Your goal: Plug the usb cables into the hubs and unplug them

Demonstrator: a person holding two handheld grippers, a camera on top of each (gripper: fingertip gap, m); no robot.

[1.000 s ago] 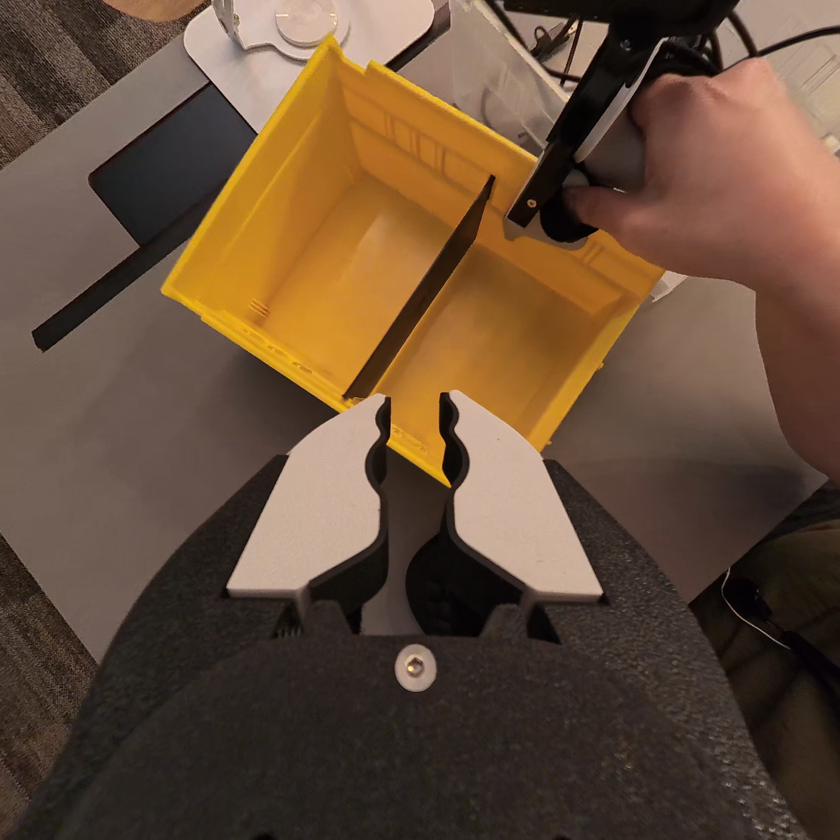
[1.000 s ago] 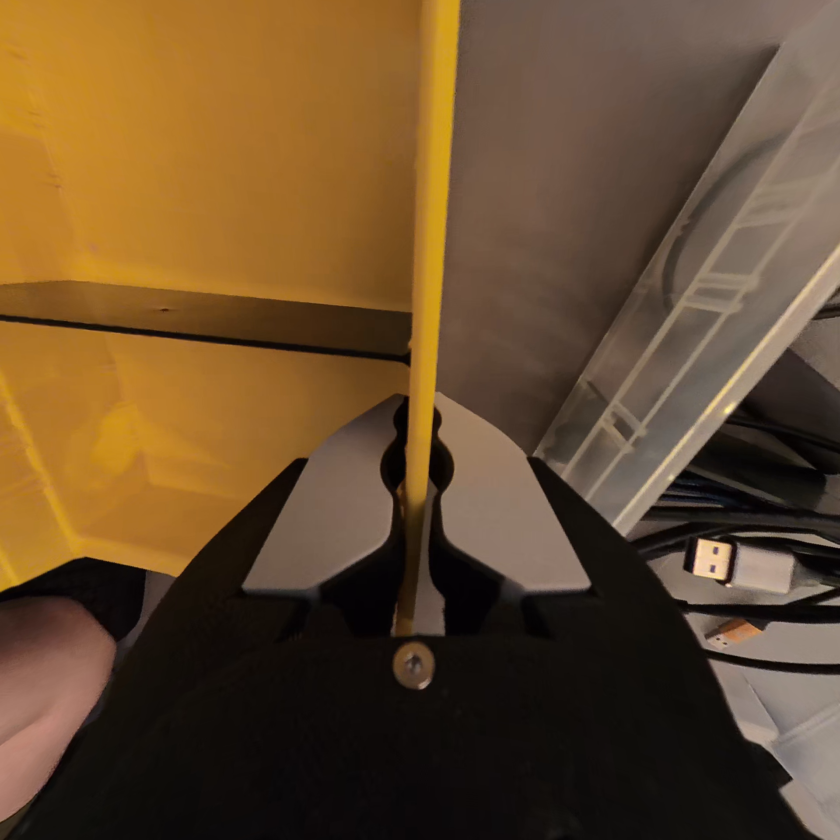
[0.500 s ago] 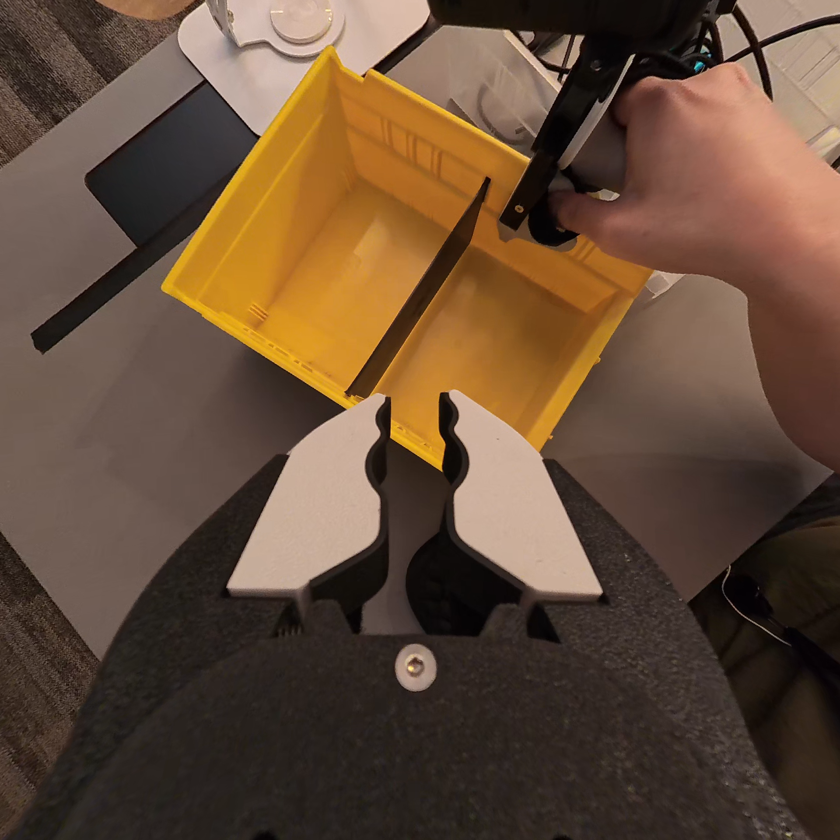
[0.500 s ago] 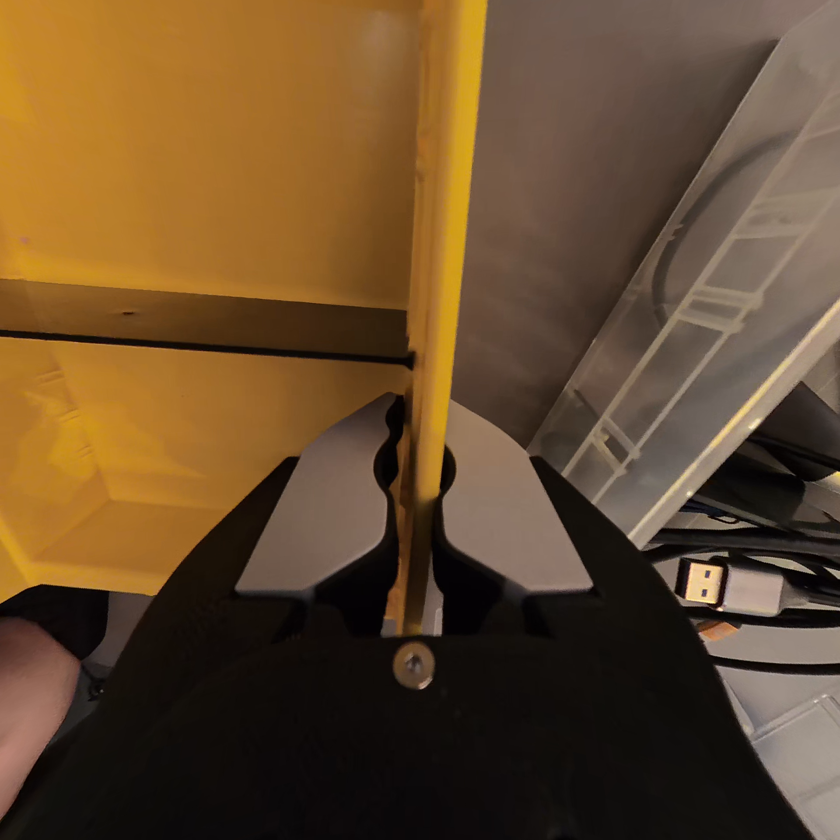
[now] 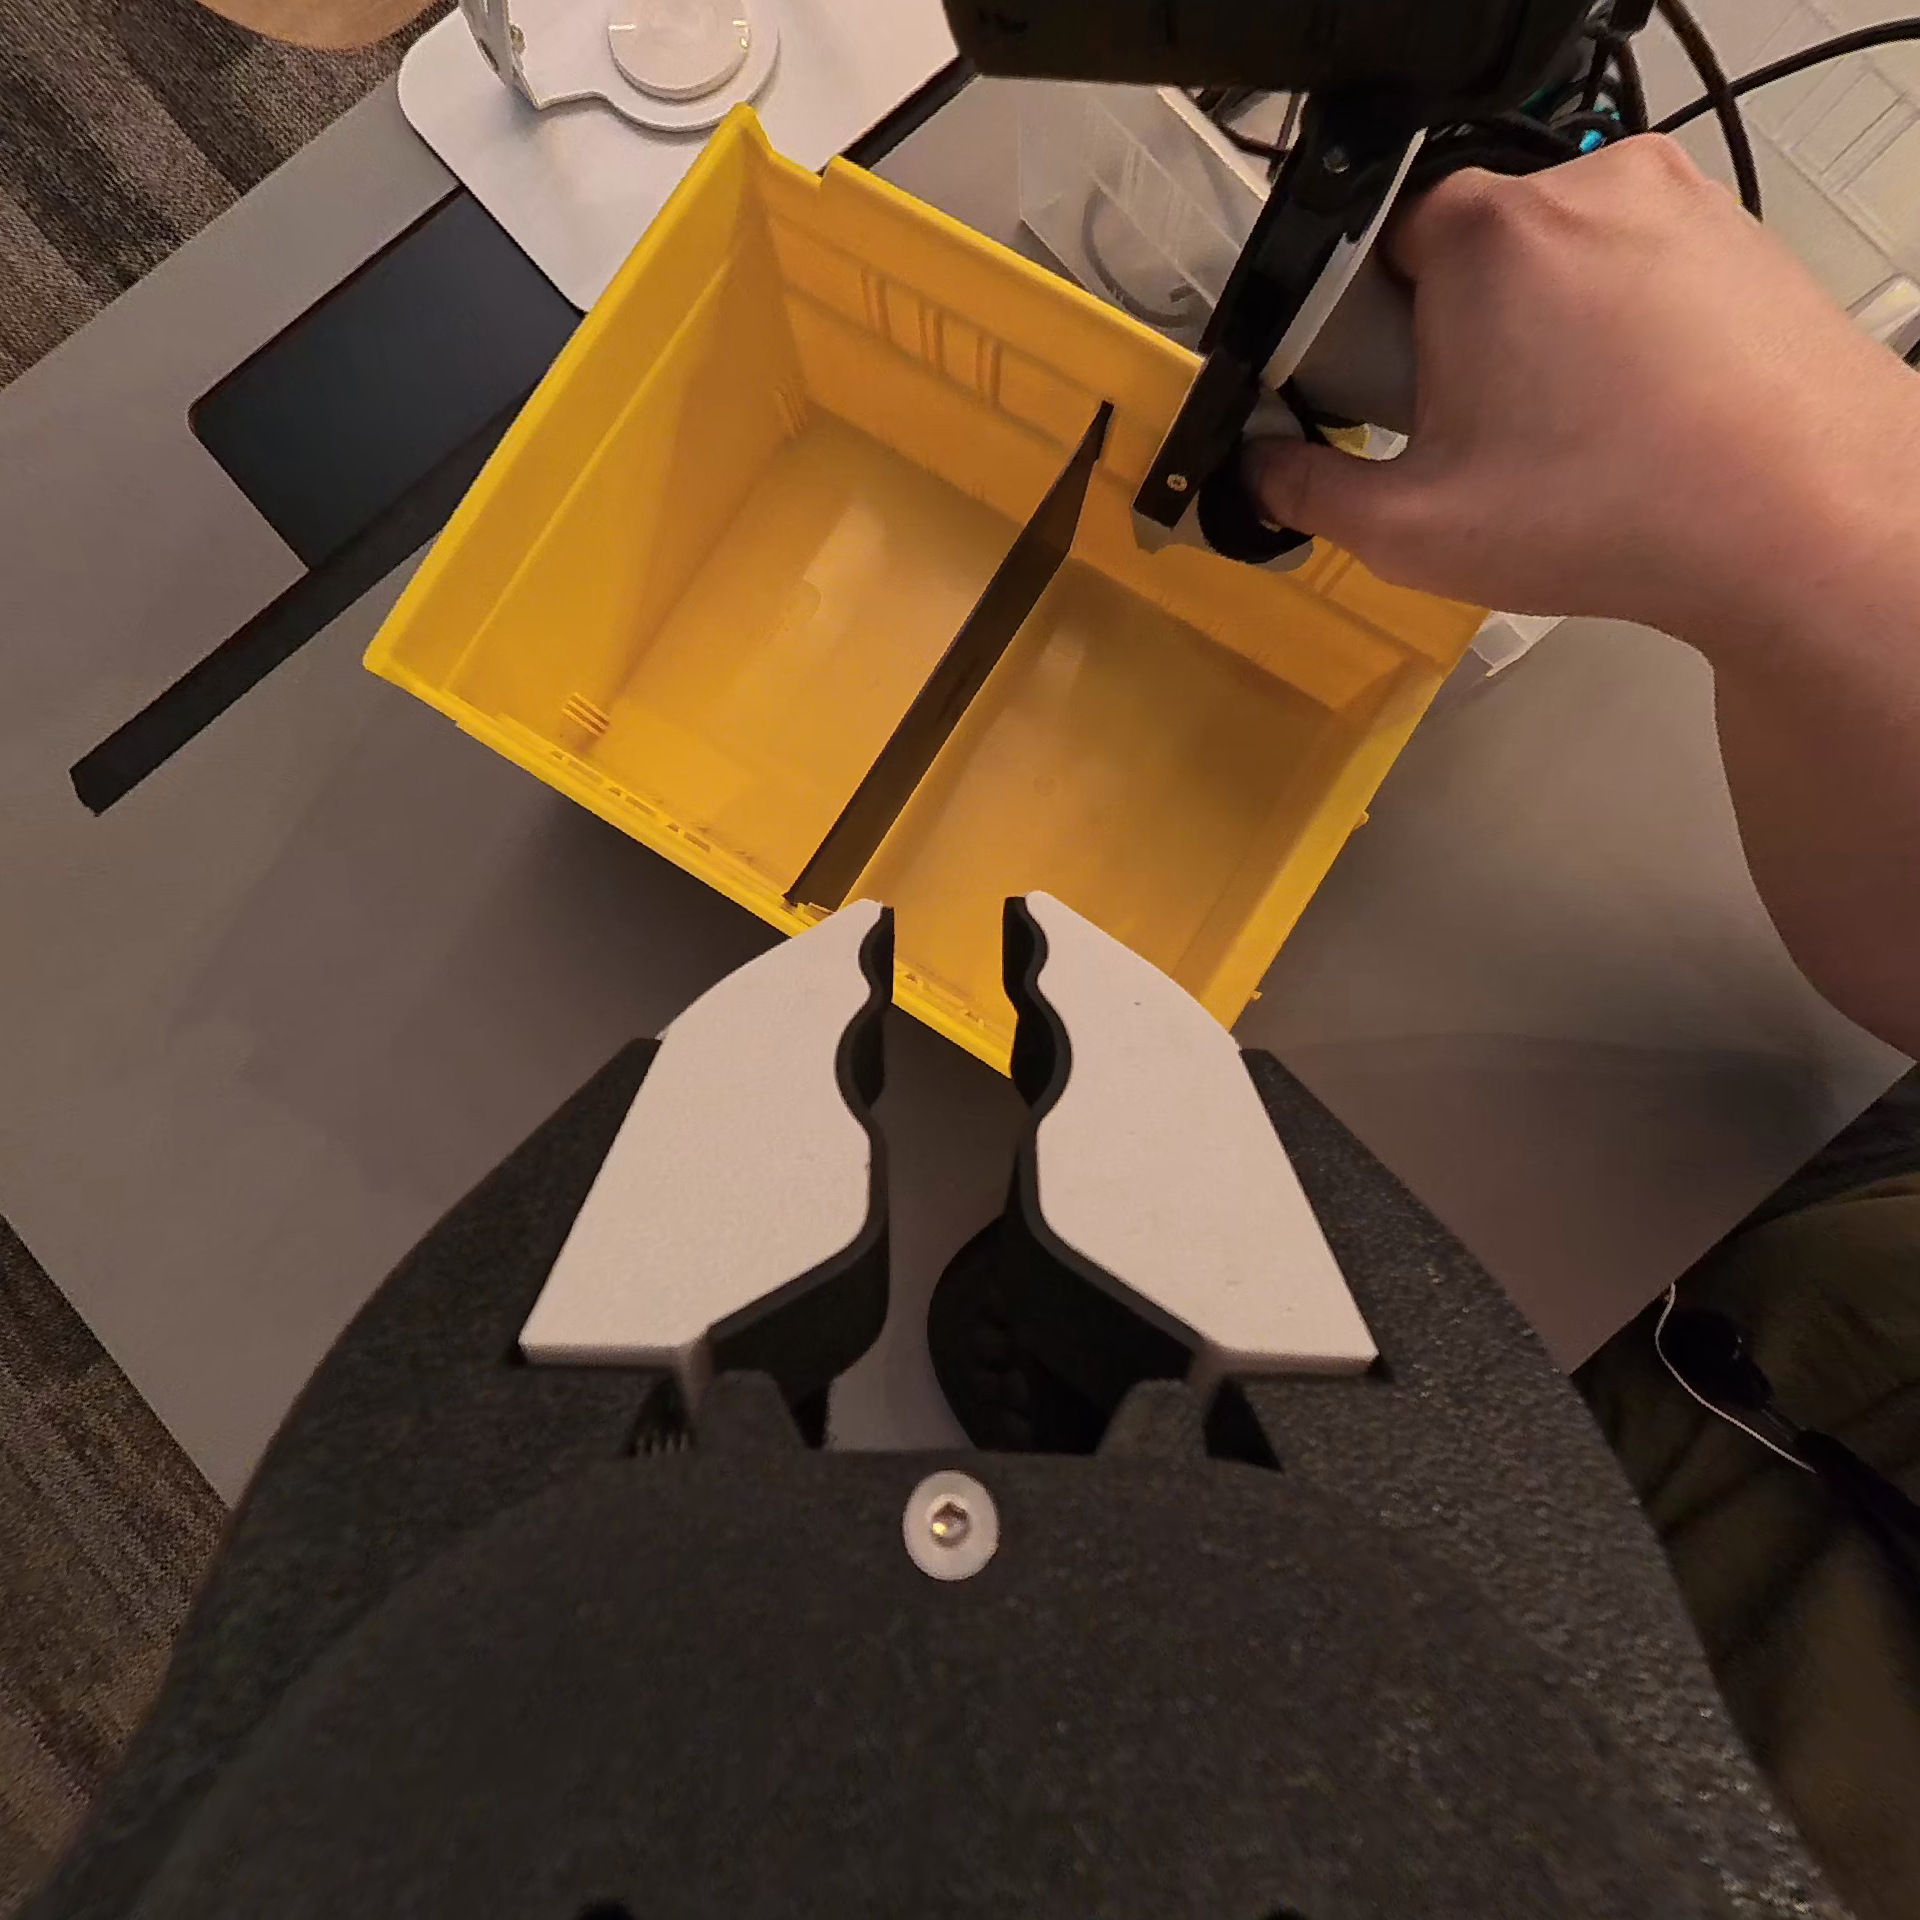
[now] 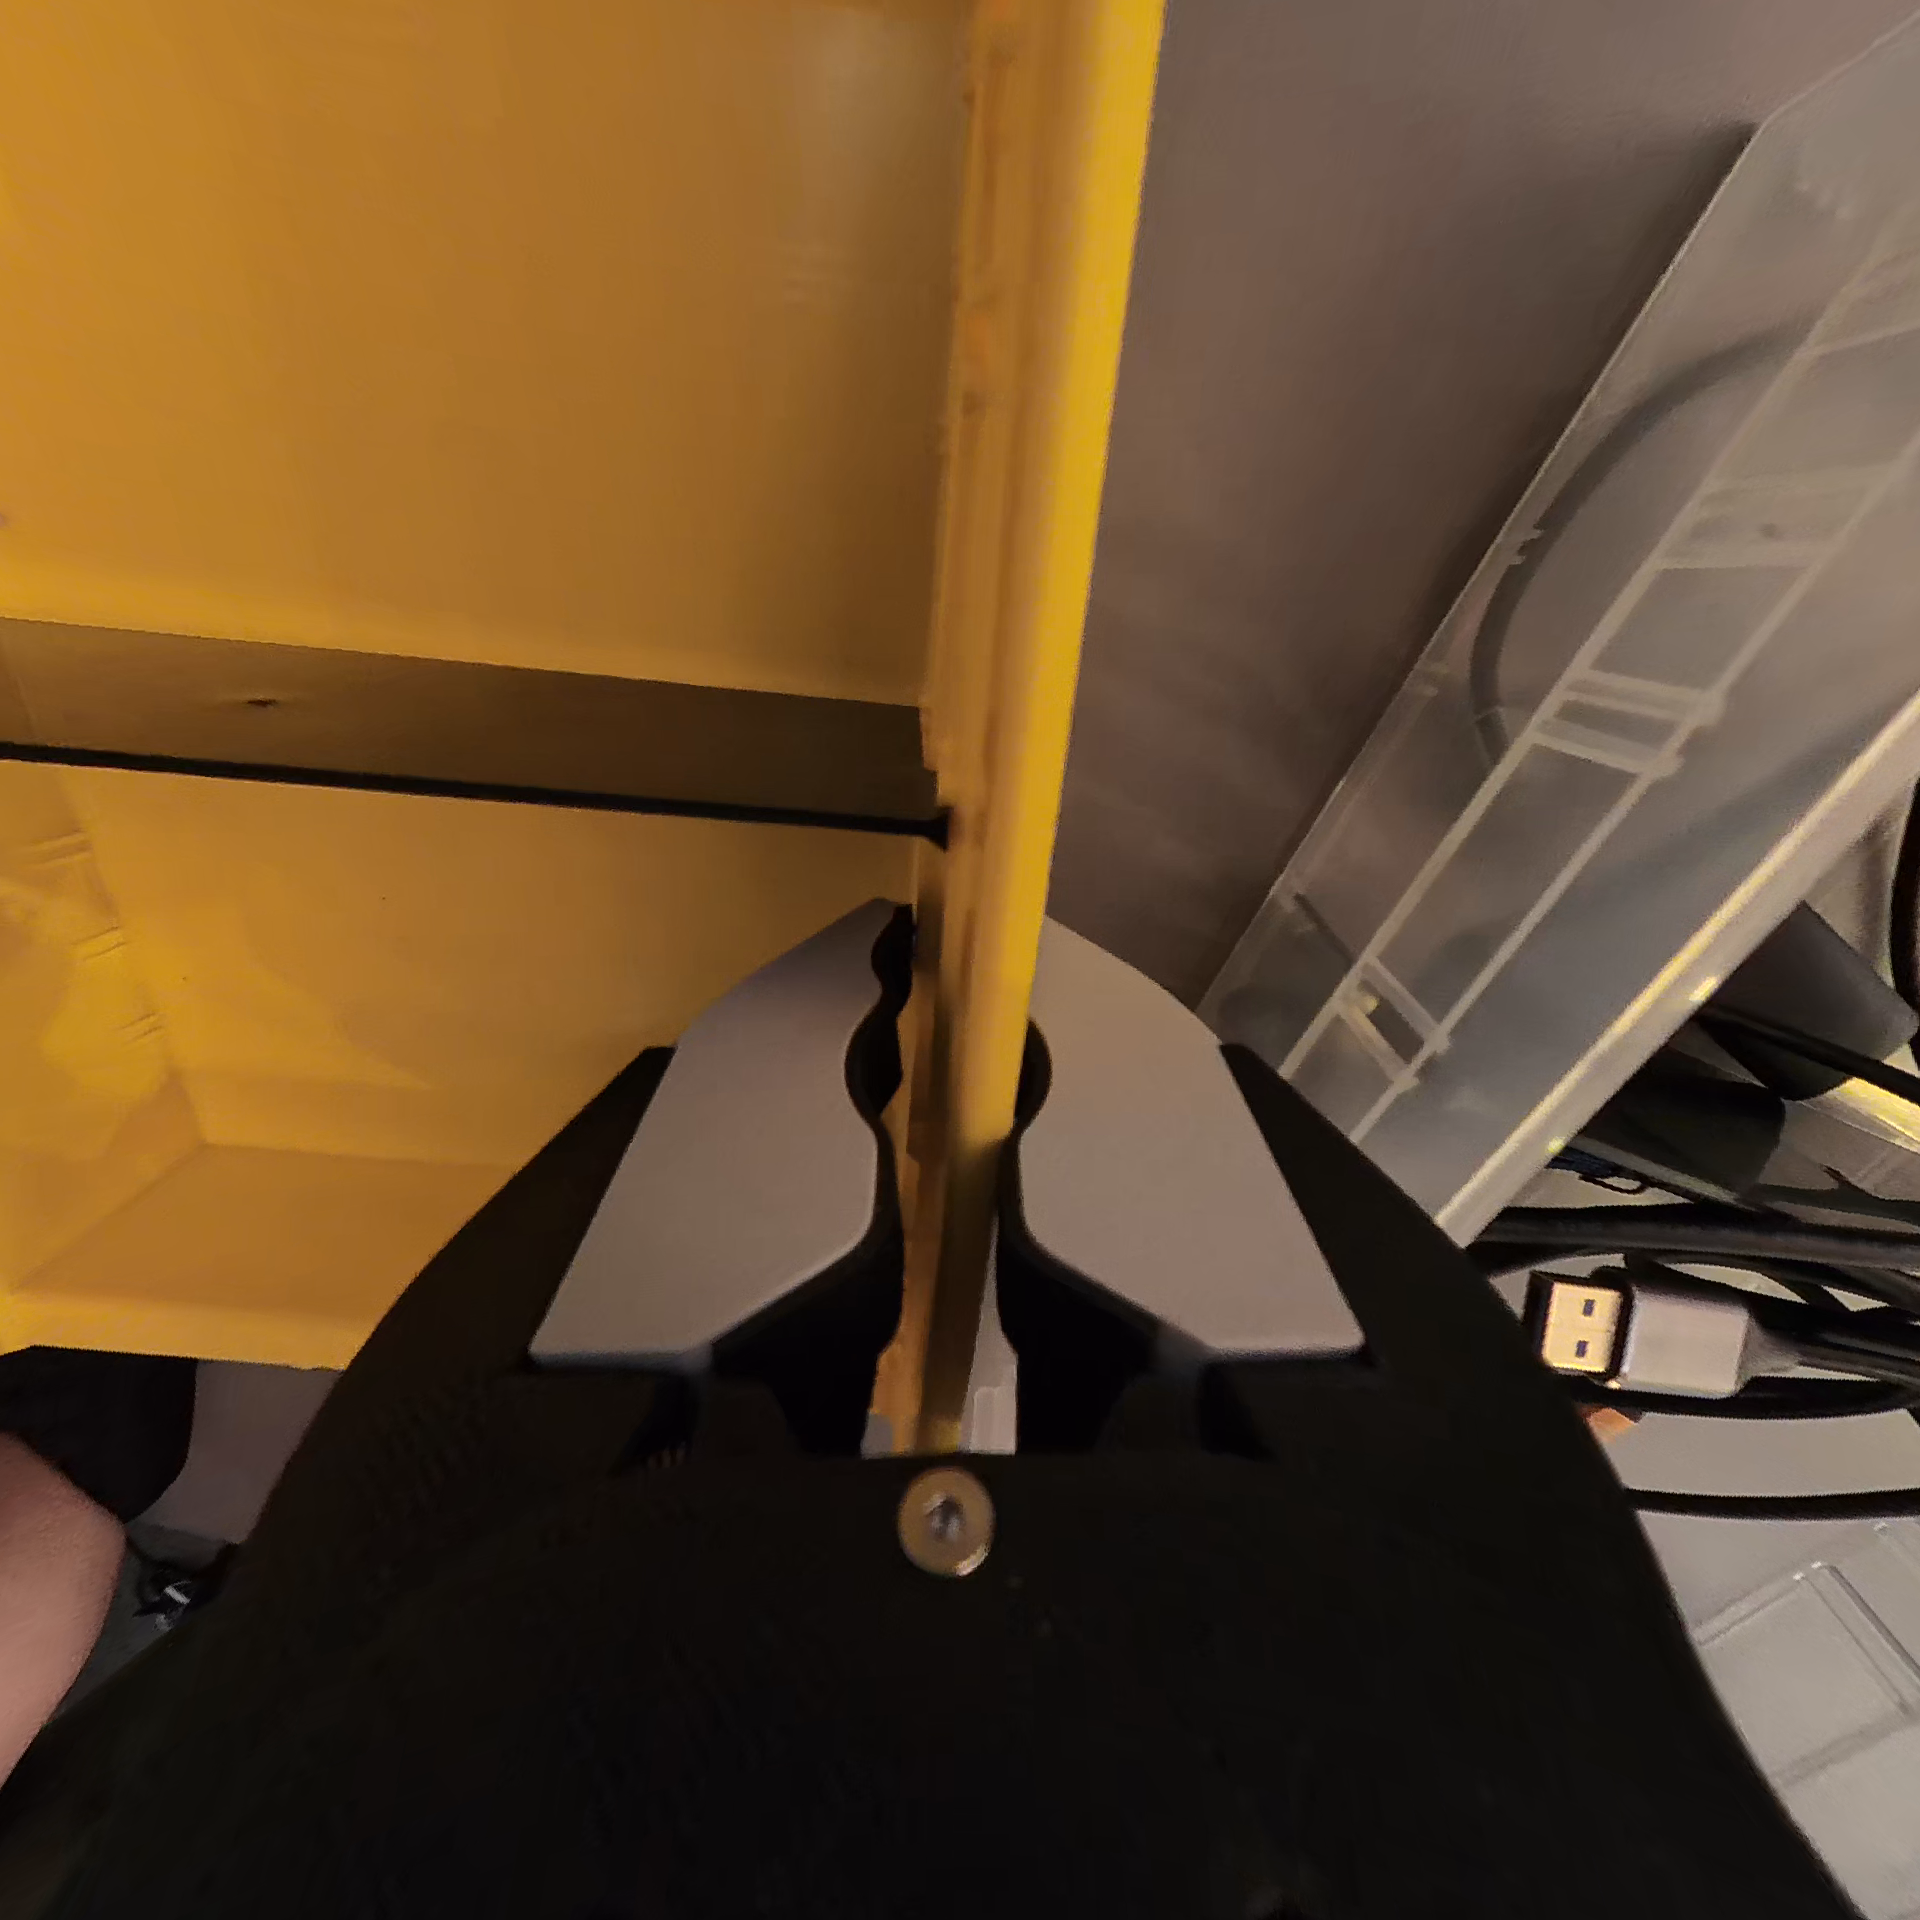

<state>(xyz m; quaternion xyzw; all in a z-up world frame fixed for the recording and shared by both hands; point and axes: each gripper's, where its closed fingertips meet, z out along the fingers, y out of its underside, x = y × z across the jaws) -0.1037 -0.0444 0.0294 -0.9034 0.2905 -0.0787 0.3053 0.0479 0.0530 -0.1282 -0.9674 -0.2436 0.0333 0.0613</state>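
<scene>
A yellow bin [image 5: 582, 499] with a black divider [image 5: 966, 665] stands on the grey table; both compartments are empty. My left gripper [image 5: 943, 914] is open and empty, hovering over the bin's near rim. My right gripper [image 6: 961, 925] is shut on the bin's far wall [image 6: 1039, 416], one finger inside and one outside, just beside the divider [image 6: 468, 790]. In the left wrist view a hand [image 5: 1558, 416] holds it at the far rim. A silver USB plug [image 6: 1579, 1340] on a dark cable lies to the right. No hub is in view.
A clear plastic box [image 6: 1558, 727] with cables stands right behind the bin; it also shows in the left wrist view [image 5: 1122, 208]. A white pad [image 5: 582, 156] and a dark flat panel [image 5: 384, 384] lie at the far left. The table edge [image 5: 104, 1299] runs at left. One gripper's finger ends stand about 25 cm off the other's. The silver USB plug [image 6: 1579, 1340] lies some 10 cm from my right tips, 30 cm from my left tips.
The right gripper has slid further down over the bin wall, and the bin has shifted and turned slightly. The left gripper has stayed where it was, open.
</scene>
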